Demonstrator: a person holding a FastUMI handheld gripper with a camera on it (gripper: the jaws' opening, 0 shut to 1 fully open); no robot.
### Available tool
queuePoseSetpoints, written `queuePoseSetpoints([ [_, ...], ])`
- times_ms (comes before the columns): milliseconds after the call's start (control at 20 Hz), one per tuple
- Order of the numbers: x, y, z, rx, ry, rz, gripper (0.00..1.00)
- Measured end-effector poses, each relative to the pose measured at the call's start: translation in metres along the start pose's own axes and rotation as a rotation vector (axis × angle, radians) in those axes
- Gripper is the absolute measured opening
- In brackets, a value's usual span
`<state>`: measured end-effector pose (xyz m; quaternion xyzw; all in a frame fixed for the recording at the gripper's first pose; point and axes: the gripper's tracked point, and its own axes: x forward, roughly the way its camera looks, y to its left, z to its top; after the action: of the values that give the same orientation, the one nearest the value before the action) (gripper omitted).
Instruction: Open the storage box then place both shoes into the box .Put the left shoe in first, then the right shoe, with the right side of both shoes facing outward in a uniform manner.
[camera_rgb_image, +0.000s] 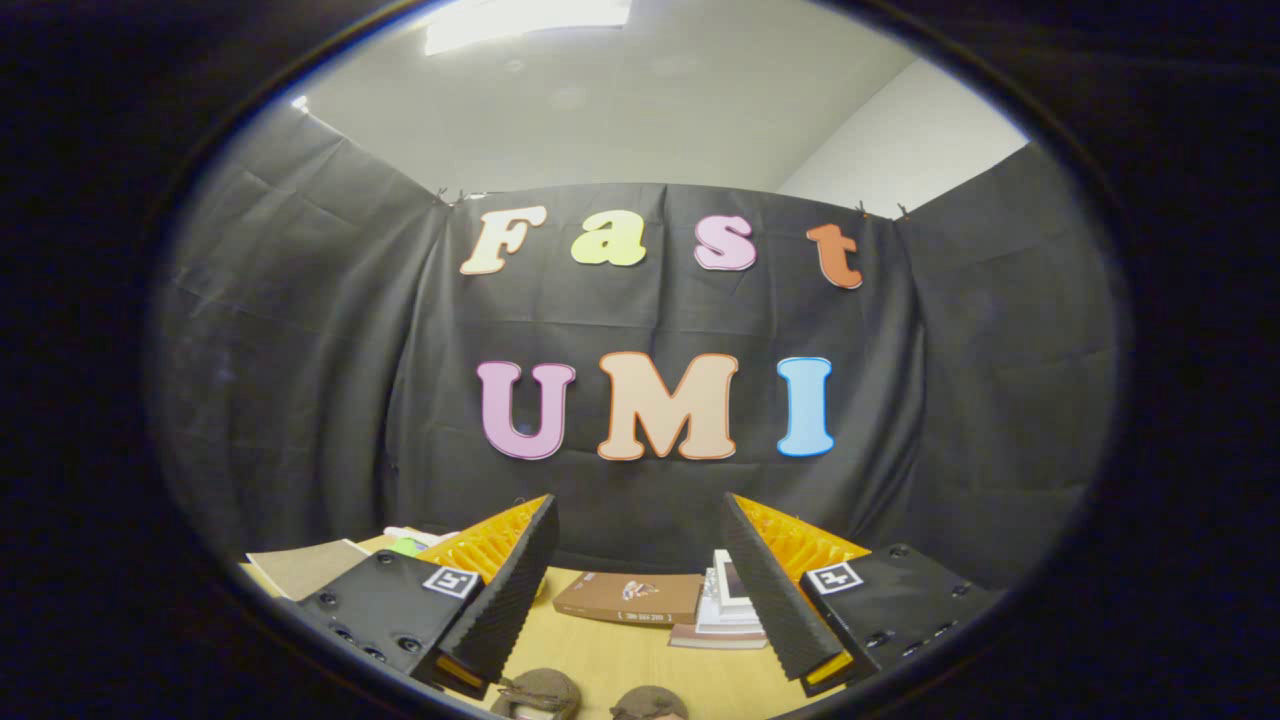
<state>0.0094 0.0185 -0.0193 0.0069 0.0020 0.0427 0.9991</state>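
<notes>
Far left, beside your left finger (505, 590), a flat tan sheet (300, 568) lies on the wooden table (620, 675), with something pale and green (412, 543) just behind it, too small to make out. Your gripper (640, 515) hangs over the table with its jaws spread wide and nothing between them. Between the fingers, close under them, sit the tops of two brown shoes (590, 698), side by side and cut off, so you can't tell left from right. Beyond them, a closed brown box (630, 598) lies flat on the table. Just right of it, a small stack of white books (728, 608) is partly hidden behind your right finger (770, 590). The black cloth wall (300, 380) closes off everything behind.
</notes>
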Motion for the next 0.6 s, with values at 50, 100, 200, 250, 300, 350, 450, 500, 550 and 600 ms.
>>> queuePoseSetpoints([
  [50,0.000,0.002,-0.003,0.001,0.005,0.009,1.00],
  [100,-0.002,0.005,-0.005,0.006,0.005,0.014,1.00],
  [200,-0.004,0.020,-0.011,0.036,0.006,0.045,1.00],
  [250,-0.005,0.029,-0.018,0.052,0.014,0.071,1.00],
  [300,-0.006,0.038,-0.021,0.069,0.019,0.094,1.00],
  [350,-0.007,0.044,-0.024,0.086,0.022,0.114,1.00],
  [450,-0.009,0.064,-0.033,0.138,0.035,0.166,1.00],
  [500,-0.010,0.077,-0.038,0.172,0.051,0.203,1.00],
  [550,-0.012,0.089,-0.044,0.204,0.070,0.237,1.00],
  [600,-0.014,0.099,-0.051,0.238,0.089,0.266,1.00],
])
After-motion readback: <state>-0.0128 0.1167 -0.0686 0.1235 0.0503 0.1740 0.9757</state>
